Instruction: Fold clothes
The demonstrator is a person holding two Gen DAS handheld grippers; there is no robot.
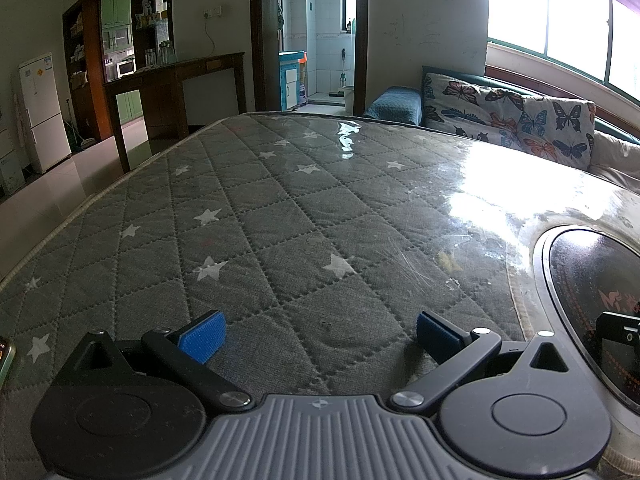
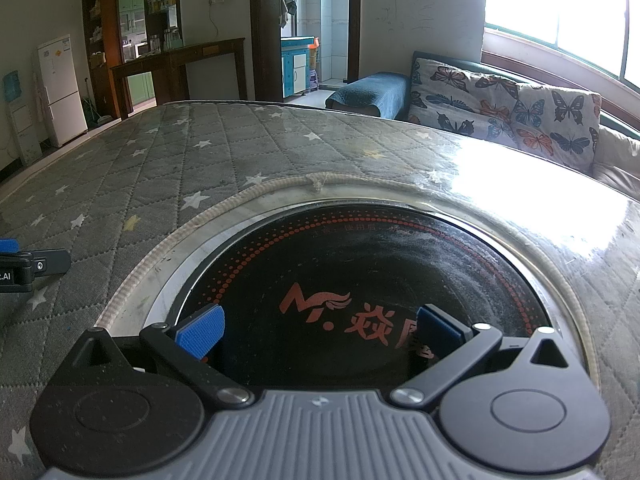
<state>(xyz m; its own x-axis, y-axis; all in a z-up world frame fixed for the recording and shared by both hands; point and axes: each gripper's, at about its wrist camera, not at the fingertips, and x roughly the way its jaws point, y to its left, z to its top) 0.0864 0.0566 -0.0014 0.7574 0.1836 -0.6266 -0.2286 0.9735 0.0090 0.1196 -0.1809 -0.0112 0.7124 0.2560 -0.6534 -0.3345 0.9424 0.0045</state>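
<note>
The surface (image 1: 320, 208) fills most of both views, covered in grey quilted cloth with white stars under a clear sheet whose glare from the window (image 1: 560, 12) washes out the far right corner. Set into it is a round black cooktop (image 2: 360, 280) with red dots and lettering; the right tool hides part of the lettering, and in the left view the frame cuts the cooktop off at the right edge. Behind stands a sofa (image 1: 508, 112) under a butterfly throw, its right end lost in the brightness. No clothes can be seen anywhere in either view. The left tool (image 1: 318, 338) sits low over the quilted cloth, its blue pads (image 1: 202, 338) well apart with nothing between them. The right tool (image 2: 318, 334) hovers over the cooktop, spread likewise and empty.
</note>
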